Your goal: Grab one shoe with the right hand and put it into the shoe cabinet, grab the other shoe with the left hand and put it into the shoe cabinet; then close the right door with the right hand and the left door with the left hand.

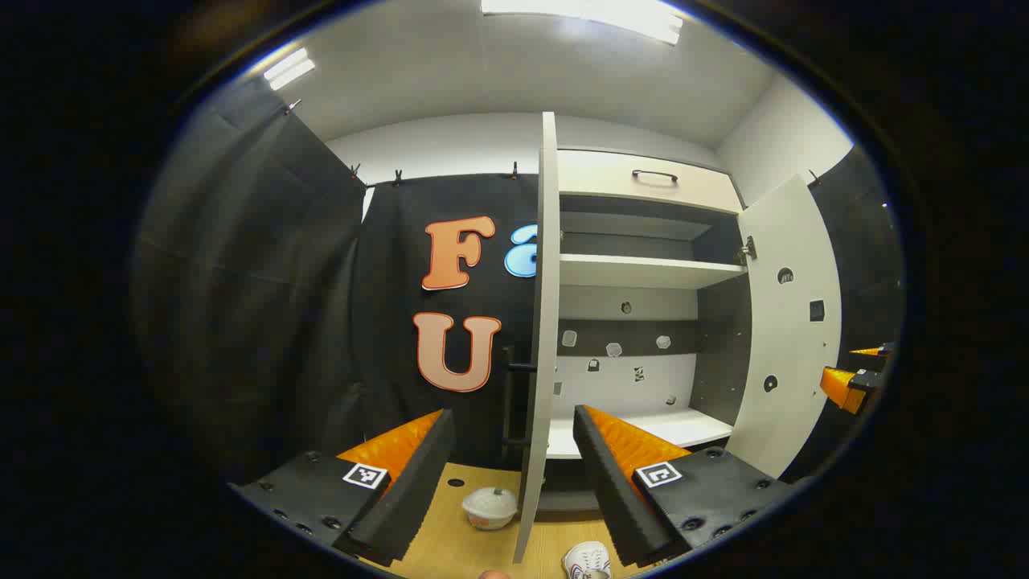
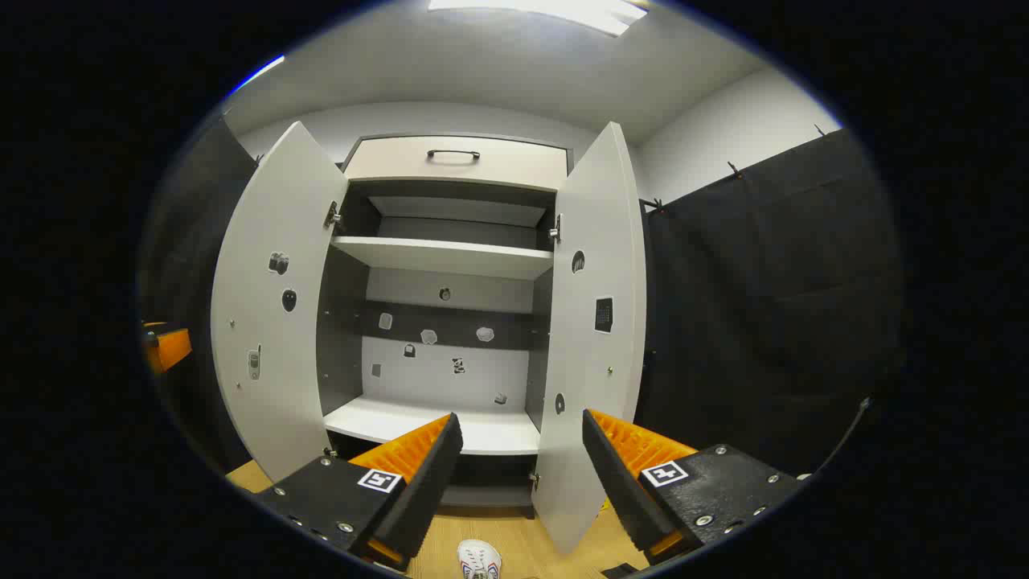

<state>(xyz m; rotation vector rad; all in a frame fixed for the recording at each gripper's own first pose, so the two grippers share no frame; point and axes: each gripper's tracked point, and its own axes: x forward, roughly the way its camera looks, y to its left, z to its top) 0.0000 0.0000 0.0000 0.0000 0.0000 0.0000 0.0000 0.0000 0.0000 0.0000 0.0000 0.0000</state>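
The white shoe cabinet (image 1: 643,273) (image 2: 450,257) stands with both doors swung wide and bare shelves. On the wooden floor in front lies a white shoe (image 1: 587,560) (image 2: 479,560). A rounded white object (image 1: 490,507), which looks like the second shoe seen end-on, sits left of the left door (image 1: 547,322). My left gripper (image 1: 512,418) is open and holds nothing, with the left door's edge between its fingers in the left gripper view. My right gripper (image 2: 522,420) is open and holds nothing, aimed at the right door (image 2: 599,322). Both grippers hang above the shoes.
A closed drawer with a dark handle (image 2: 453,153) tops the cabinet. The lower shelf (image 2: 434,426) sits just above the floor. Black cloth walls close in on both sides. The other gripper shows at the view's edge: right gripper (image 1: 852,368), left gripper (image 2: 165,346).
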